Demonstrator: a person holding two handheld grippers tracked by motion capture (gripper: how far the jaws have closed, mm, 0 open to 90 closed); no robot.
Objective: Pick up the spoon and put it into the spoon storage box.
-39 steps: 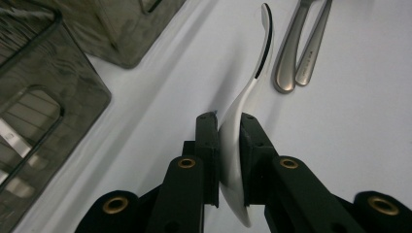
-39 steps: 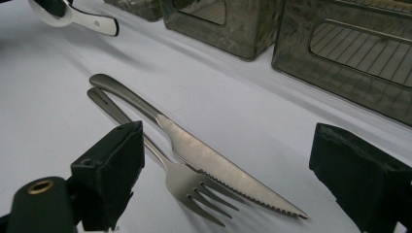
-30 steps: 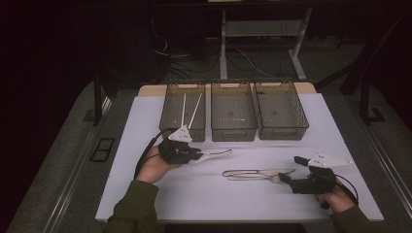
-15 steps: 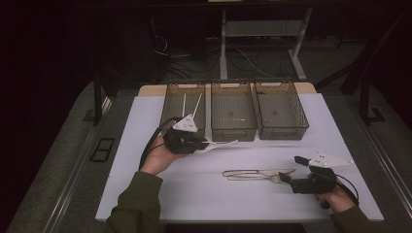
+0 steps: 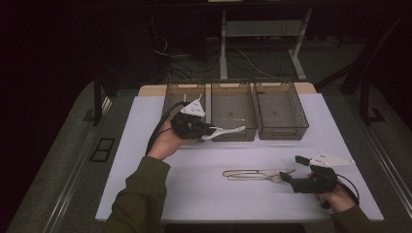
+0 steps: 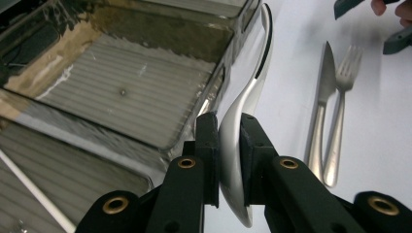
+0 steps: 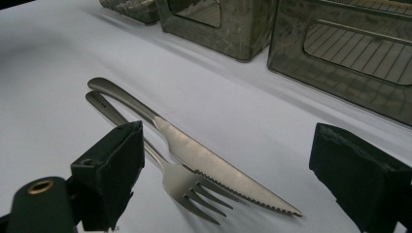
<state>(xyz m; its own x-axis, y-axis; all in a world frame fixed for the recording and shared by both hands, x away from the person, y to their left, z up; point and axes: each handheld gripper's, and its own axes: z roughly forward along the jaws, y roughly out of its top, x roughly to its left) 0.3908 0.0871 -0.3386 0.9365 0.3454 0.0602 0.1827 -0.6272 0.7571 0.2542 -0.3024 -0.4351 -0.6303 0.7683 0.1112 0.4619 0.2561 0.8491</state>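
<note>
My left gripper (image 5: 206, 130) is shut on a silver spoon (image 5: 228, 131), lifted off the white table in front of the left and middle bins. In the left gripper view both pads (image 6: 210, 145) press the spoon (image 6: 248, 97) near its bowl, and the handle points away along the bin wall. A knife (image 5: 274, 171) and a fork (image 5: 245, 176) lie side by side on the table at the front. My right gripper (image 5: 293, 168) rests open just right of them. In the right gripper view the knife (image 7: 209, 160) and fork (image 7: 189, 187) lie between its wide-apart jaws, untouched.
Three translucent brown bins stand in a row at the table's far edge: left (image 5: 176, 94), middle (image 5: 232, 109), right (image 5: 281, 109). A white stick (image 6: 29, 184) lies in one bin. The table's front edge is near my right hand.
My left gripper has risen and moved away from me toward the bins, carrying the spoon. The right gripper, knife and fork have stayed put.
</note>
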